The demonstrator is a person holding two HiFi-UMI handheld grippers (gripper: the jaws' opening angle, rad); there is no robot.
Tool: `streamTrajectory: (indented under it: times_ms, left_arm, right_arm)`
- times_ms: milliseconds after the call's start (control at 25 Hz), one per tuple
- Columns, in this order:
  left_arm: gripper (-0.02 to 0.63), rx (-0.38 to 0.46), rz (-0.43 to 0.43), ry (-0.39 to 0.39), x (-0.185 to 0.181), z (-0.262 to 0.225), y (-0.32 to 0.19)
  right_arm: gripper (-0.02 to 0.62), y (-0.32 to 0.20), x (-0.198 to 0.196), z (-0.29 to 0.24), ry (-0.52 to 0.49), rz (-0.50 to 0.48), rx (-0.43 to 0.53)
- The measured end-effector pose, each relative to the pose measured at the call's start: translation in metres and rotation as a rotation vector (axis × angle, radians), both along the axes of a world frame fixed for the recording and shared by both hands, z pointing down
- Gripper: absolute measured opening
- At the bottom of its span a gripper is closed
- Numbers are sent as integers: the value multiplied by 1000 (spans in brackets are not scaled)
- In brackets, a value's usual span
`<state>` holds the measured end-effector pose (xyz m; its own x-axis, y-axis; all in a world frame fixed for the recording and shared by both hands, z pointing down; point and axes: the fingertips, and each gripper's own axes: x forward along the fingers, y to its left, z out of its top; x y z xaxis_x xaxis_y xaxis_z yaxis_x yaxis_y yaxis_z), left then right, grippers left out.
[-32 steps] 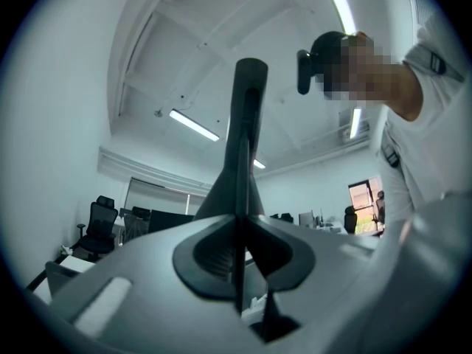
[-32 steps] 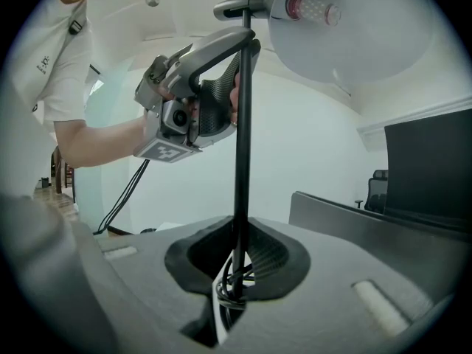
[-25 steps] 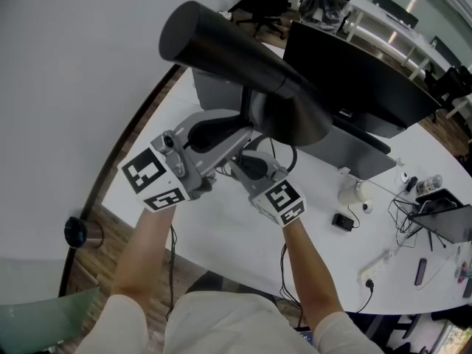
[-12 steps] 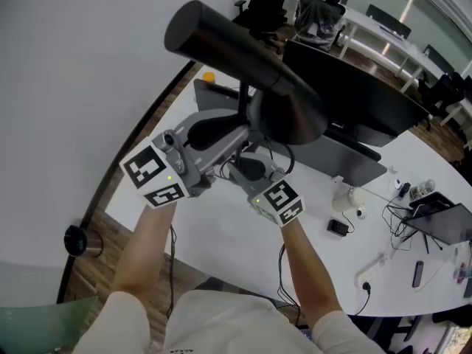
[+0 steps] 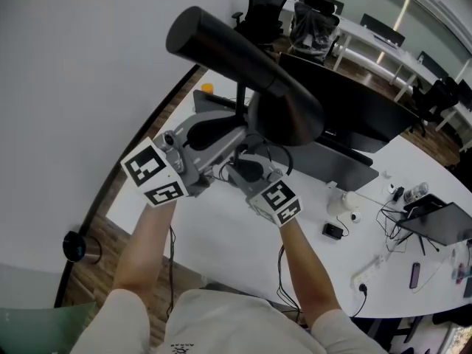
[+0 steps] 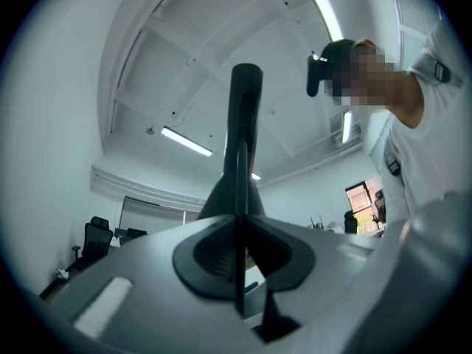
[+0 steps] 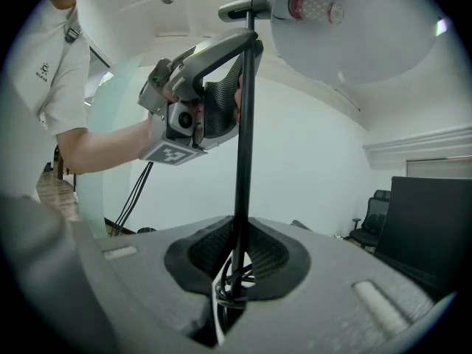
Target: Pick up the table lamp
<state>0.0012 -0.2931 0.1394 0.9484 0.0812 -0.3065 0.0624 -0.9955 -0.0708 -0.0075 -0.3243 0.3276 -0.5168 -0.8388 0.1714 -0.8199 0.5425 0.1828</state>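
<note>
— Clamped shut, both pairs: left gripper (image 6: 240,260) pinching the thin black stem (image 6: 240,198) between dark ribbed pads, right gripper (image 7: 237,268) squeezing the same stem lower down.

— Anything else caught in the right one?

— Yes, a loop of dark cable (image 7: 230,285) bunched against the stem, right at the pads.

— And looking up from the right gripper view?

— Left gripper wrapped round the stem higher up, just under the sideways bend into the shade.

— Describe the black table lamp (image 5: 247,65).

— Matt black all over outside. Slim straight rod for a stem. Funnel-shaped black shade (image 5: 287,113), a wide cone narrowing into a long round tube. White inside the cone, with a pale bulb (image 7: 317,9) on a reddish end lying across it.

— Whereabouts?

— Held between both grippers over the near-left part of the glossy white table (image 5: 221,227), in front of the wide black monitor (image 5: 354,102). Shade tilted, tube end pointing up and left in the head view. Foot of the lamp hidden behind shade and grippers; cannot tell whether clear of the tabletop.
</note>
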Motion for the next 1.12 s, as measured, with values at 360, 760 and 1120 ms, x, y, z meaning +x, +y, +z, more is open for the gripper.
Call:
streamTrajectory:
  times_ms: [360, 760, 1120]
  left_arm:
    - [38, -3, 0, -5, -1, 1, 1]
    - [38, -13, -4, -16, -1, 3, 1]
    - [38, -12, 0, -17, -1, 3, 1]
  right_arm:
    - [48, 1, -1, 4, 7, 4, -8]
    - [48, 3, -3, 4, -11, 4, -13]
    - [46, 3, -3, 4, -10, 2, -19]
